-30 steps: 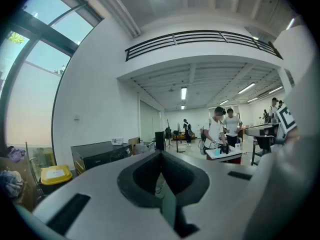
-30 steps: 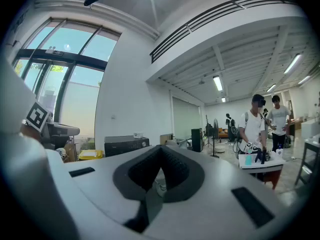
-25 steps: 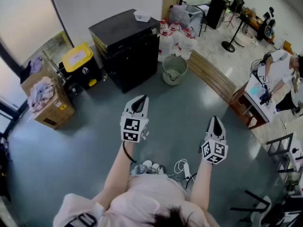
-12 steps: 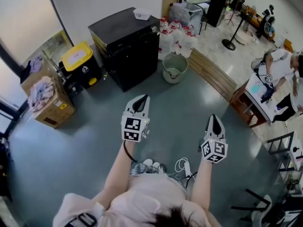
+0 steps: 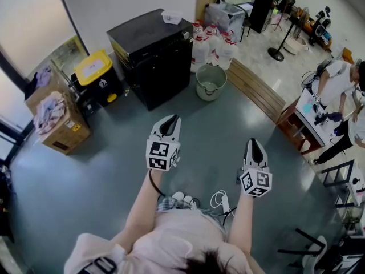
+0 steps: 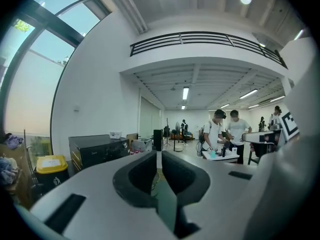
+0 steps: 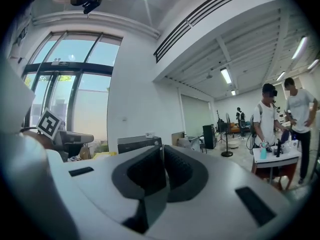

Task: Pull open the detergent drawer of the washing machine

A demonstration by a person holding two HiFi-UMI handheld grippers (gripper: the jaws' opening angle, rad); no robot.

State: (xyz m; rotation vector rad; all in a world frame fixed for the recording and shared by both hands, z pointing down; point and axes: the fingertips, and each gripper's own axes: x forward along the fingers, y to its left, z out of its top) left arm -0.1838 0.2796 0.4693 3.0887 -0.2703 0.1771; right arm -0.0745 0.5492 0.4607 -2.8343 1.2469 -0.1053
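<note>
The black washing machine (image 5: 151,53) stands against the far wall, well ahead of both grippers; its detergent drawer is too small to make out. It also shows low in the left gripper view as the washing machine (image 6: 97,151) and in the right gripper view as the washing machine (image 7: 139,144). My left gripper (image 5: 169,119) is held in mid-air over the grey floor, pointing toward the machine, jaws shut with nothing between them. My right gripper (image 5: 252,141) hangs beside it to the right, also shut and empty. Each gripper's own view shows the same: left gripper (image 6: 158,156), right gripper (image 7: 163,151).
A yellow-lidded bin (image 5: 94,70) and a cardboard box of clothes (image 5: 54,121) stand left of the machine. A bucket (image 5: 210,83) and water bottles (image 5: 214,47) sit to its right. A power strip with cable (image 5: 219,201) lies by my feet. People work at a table (image 5: 311,116) at right.
The right gripper has shifted slightly to the left in the head view. The left gripper has stayed put. The people at the right table have moved about.
</note>
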